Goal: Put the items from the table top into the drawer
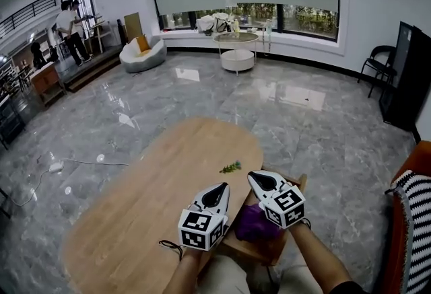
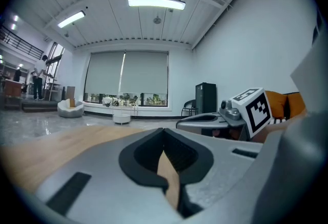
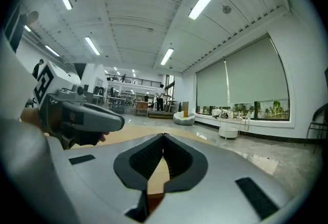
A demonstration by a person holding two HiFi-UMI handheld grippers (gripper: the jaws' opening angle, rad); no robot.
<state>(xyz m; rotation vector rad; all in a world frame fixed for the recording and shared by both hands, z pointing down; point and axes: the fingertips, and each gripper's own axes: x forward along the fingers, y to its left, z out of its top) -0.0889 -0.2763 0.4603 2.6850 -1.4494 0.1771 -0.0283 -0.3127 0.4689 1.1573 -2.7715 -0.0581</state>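
Just at the right edge of the table (image 1: 145, 195), left gripper (image 1: 221, 186) and right gripper (image 1: 253, 177), jaws together, empty; green sprig (image 1: 230, 167) ahead.

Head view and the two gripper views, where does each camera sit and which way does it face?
Head view: on the person's head, facing forward and steeply down at the wooden table, left gripper, right gripper, both forearms.
Left gripper view: on the left gripper, facing along its shut jaws toward the blinds; right gripper at right.
Right gripper view: on the right gripper, facing along its shut jaws; left gripper at left.
Shared: all three show the round white side table.
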